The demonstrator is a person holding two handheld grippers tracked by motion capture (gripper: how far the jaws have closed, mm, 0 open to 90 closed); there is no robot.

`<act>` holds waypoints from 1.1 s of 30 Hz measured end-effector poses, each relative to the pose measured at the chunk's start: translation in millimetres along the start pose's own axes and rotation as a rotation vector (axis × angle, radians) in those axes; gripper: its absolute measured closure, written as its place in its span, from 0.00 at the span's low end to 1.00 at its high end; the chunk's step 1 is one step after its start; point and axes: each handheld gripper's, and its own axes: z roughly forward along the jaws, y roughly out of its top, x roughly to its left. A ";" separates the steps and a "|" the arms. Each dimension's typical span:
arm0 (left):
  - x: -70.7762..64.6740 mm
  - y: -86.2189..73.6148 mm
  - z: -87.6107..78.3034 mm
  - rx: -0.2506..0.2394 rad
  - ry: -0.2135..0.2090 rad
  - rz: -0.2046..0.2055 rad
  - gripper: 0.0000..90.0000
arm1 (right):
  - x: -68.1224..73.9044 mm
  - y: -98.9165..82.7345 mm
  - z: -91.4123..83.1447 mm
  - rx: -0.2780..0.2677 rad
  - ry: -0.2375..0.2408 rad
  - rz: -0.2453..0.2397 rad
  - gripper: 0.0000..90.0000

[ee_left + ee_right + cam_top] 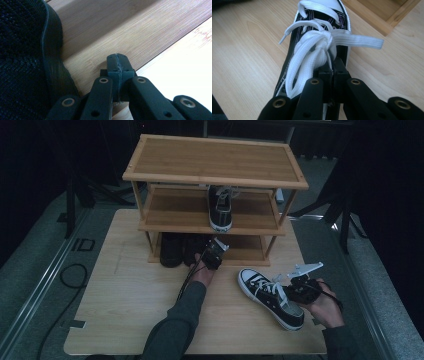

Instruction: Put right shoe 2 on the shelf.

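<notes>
The left gripper (216,251) sits at the front edge of the lowest shelf of the three-tier bamboo shoe rack (215,162) that stands at the far end of the light wooden table (125,310). In the left gripper view its two black jaws are pressed flat together with nothing between them, their tips over the shelf's front board, just beside the rubber sole edge of a dark mesh shoe (22,62) that stands on that shelf. Whether the jaws touch that shoe cannot be told.

The right gripper (296,290) lies over the black canvas high-top sneaker with white laces and white toe cap (270,297), which rests on the table in front of the rack, toe pointing towards it. In the right gripper view its jaws are clenched together at the bow of the white laces (312,52), just behind the knot; whether a lace strand is pinched between the pads cannot be made out.

A second black high-top sneaker (220,207) stands on the middle shelf, toe facing the person.
</notes>
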 end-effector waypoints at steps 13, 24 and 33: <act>-0.1 0.0 0.0 0.000 0.000 0.000 1.00 | -4.7 21.0 -20.1 -0.021 -0.002 -0.089 0.98; 0.0 0.0 0.0 0.000 0.000 0.000 1.00 | -6.2 48.0 -38.4 -0.051 0.005 -0.152 0.98; 0.2 -0.1 0.0 0.000 -0.001 0.000 1.00 | -9.0 66.8 -52.5 -0.080 0.015 -0.185 0.98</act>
